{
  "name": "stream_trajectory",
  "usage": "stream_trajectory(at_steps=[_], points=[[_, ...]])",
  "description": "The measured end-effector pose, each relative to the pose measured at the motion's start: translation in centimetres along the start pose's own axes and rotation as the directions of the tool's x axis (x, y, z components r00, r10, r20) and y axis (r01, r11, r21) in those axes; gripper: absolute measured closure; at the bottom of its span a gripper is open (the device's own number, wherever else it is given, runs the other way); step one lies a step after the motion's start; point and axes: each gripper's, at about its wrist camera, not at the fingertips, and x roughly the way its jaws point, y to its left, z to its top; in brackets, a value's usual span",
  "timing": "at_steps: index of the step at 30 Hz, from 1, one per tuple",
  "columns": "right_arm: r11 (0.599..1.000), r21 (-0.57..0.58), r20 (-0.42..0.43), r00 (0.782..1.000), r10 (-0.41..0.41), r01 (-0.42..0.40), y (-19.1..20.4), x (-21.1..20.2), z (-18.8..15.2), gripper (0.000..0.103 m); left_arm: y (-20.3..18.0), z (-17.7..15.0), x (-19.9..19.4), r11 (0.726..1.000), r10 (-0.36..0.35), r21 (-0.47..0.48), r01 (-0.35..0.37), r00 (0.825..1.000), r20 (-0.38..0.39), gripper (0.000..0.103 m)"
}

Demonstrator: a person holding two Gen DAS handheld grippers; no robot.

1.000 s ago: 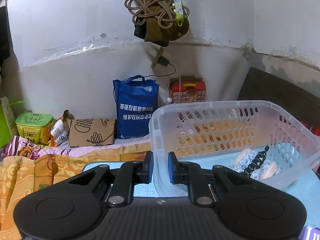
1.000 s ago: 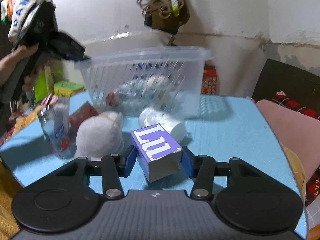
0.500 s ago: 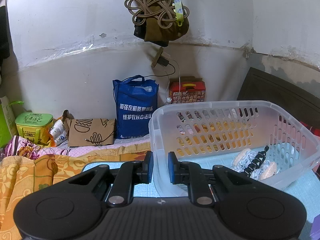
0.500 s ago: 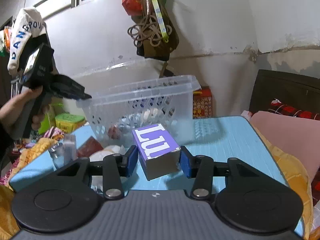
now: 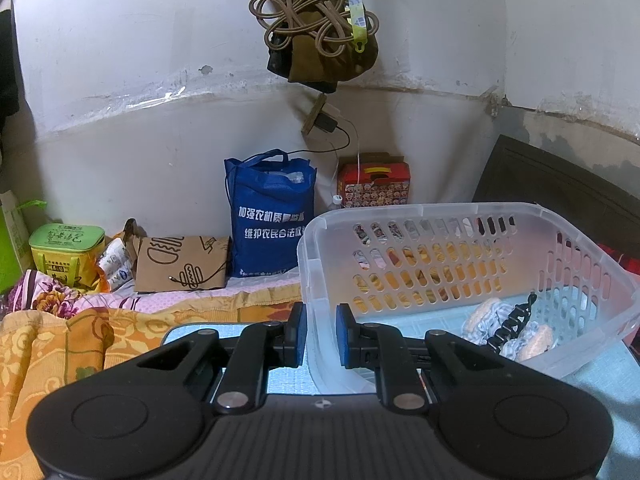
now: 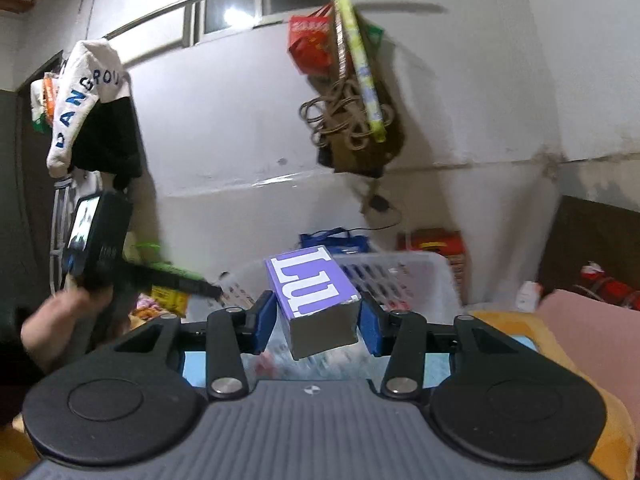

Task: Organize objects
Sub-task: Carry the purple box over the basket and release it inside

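My right gripper (image 6: 318, 324) is shut on a purple box with white letters (image 6: 316, 300), held in the air in front of the clear plastic basket (image 6: 432, 268). In the left wrist view the basket (image 5: 440, 210) stands on the light blue tabletop (image 5: 592, 364). It holds knitted pieces (image 5: 484, 312) and a black coiled thing (image 5: 512, 324). My left gripper (image 5: 321, 336) is shut on the basket's near left corner wall. The right wrist view shows the left gripper (image 6: 212, 290) in a person's hand (image 6: 60, 320), its tips at the basket's rim.
Behind the basket stand a blue bag (image 5: 272, 220), a red box (image 5: 374, 184), a brown paper bag (image 5: 180, 264) and a green tin (image 5: 64, 248). An orange blanket (image 5: 60, 352) lies left. A bag with ropes (image 5: 320, 28) hangs on the wall. A pink cushion (image 6: 592, 328) lies right.
My right gripper has risen off the table with the purple box; the plush toy and bottle have dropped out of its view. The left gripper has stayed still on the basket.
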Motion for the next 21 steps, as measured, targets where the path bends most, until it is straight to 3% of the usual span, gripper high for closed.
stream_trajectory(at_steps=[8,15,17,18,19,21], points=[[0.998,-0.068,-0.18,0.984,-0.02,0.007,1.6,10.7,3.1,0.056,0.1,0.1,0.1,1.0,-0.006,-0.007,0.006,1.0,-0.004,0.084],[0.995,-0.099,-0.228,0.973,-0.038,0.015,2.0,13.6,1.9,0.054,0.2,0.1,0.1,1.0,-0.01,-0.005,0.01,1.0,-0.004,0.083],[0.992,-0.125,-0.214,0.976,-0.05,0.024,2.3,13.5,1.9,0.03,0.2,0.1,0.1,1.0,-0.008,-0.003,0.008,1.0,-0.003,0.083],[0.99,-0.13,-0.193,0.978,-0.078,0.053,2.4,13.0,1.9,0.012,0.2,0.0,0.1,1.0,-0.007,-0.002,0.007,1.0,-0.003,0.083],[0.988,-0.132,-0.152,0.984,-0.096,0.076,2.3,12.2,1.9,0.006,0.3,0.0,0.1,1.0,-0.007,-0.001,0.007,1.0,-0.003,0.083],[0.99,-0.123,-0.112,0.99,-0.086,0.072,1.9,10.6,1.8,0.005,0.4,0.0,0.1,1.0,-0.008,-0.004,0.008,1.0,-0.002,0.083]])
